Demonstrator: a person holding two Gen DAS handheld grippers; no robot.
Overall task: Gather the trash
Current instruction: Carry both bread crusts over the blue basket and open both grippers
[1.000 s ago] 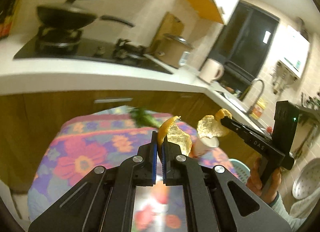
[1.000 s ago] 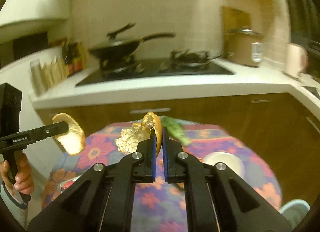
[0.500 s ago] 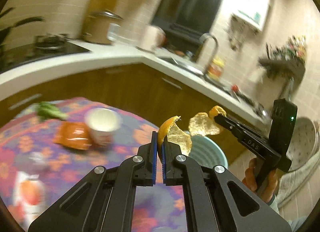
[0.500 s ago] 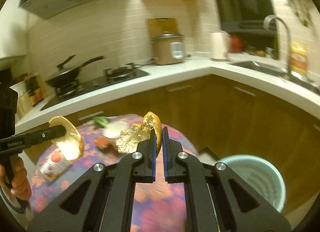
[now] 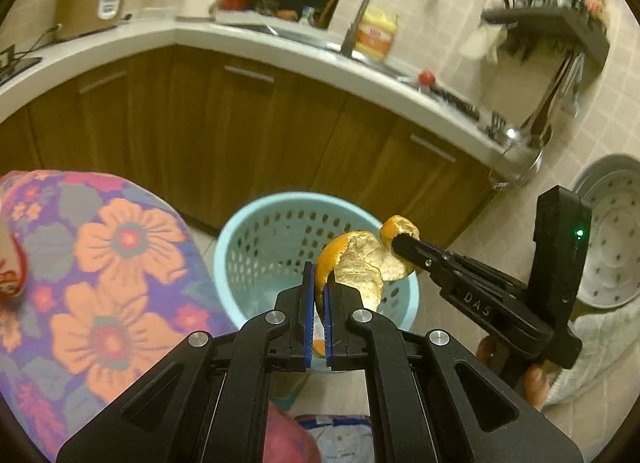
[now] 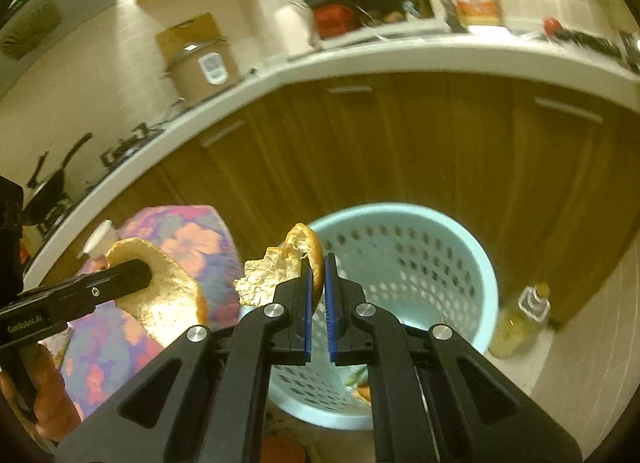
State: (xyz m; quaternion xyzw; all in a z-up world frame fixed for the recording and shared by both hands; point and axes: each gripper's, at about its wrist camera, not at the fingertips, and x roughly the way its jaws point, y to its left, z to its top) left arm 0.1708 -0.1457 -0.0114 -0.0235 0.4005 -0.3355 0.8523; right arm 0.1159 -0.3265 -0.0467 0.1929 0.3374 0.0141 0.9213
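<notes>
orange peel pieces: two, one per claw (image 5: 316, 283) (image 6: 318, 275); one basket (image 5: 232, 239)

Two curled orange peels, pith showing, are hanging above a pale blue perforated basket (image 5: 240, 231): one peel (image 5: 352, 263) beside the other peel (image 5: 400, 241), while scraps are lying at the basket's bottom

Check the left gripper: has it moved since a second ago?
Yes. The left gripper, shut on orange peel, swung from facing the stove to over the blue basket below the sink counter.
</notes>
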